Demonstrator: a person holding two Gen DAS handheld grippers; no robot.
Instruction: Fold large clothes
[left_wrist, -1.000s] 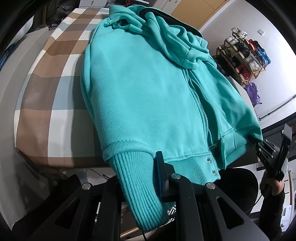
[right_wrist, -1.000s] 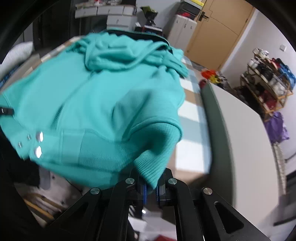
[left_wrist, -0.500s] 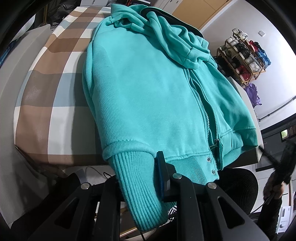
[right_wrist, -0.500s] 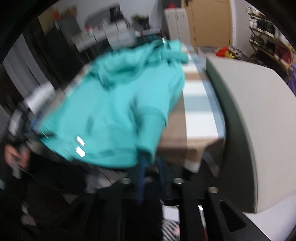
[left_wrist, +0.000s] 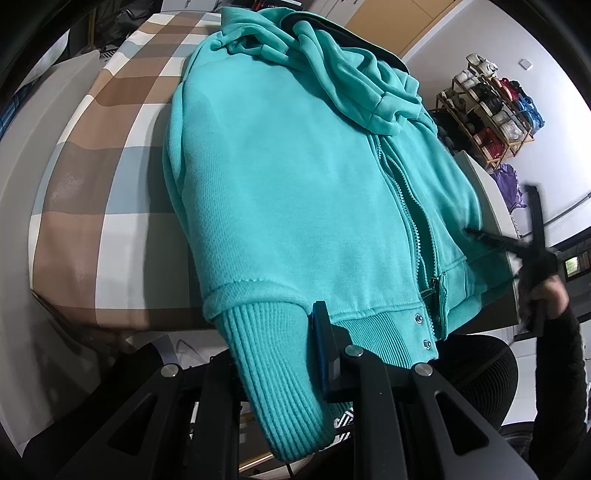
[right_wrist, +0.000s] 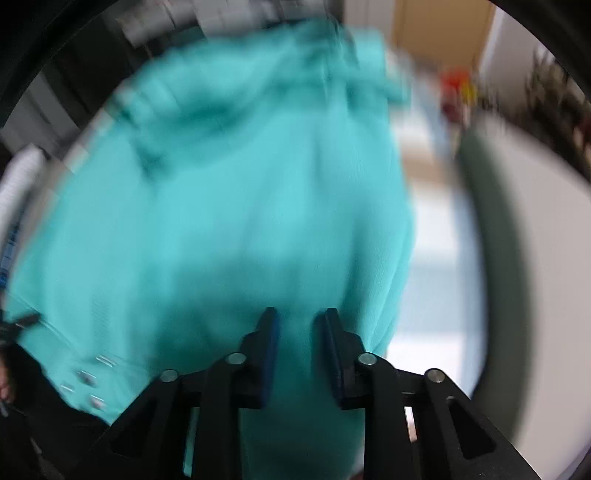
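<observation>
Left gripper (left_wrist: 295, 332) clamps ribbed cuff (left_wrist: 273, 373) of teal hoodie (left_wrist: 295, 177) on checked bed (left_wrist: 92, 177); right gripper (right_wrist: 301, 332), jaws just closing, straddles blurred hoodie fabric, grip unclear.

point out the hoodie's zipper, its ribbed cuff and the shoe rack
zipper (left_wrist: 410, 206): left wrist view, on the open teeth halfway down the front
ribbed cuff (left_wrist: 273, 373): left wrist view, middle of the ribbing
shoe rack (left_wrist: 491, 110): left wrist view, middle shelves

Home bedroom: checked bed (left_wrist: 92, 177), shoe rack (left_wrist: 491, 110).
</observation>
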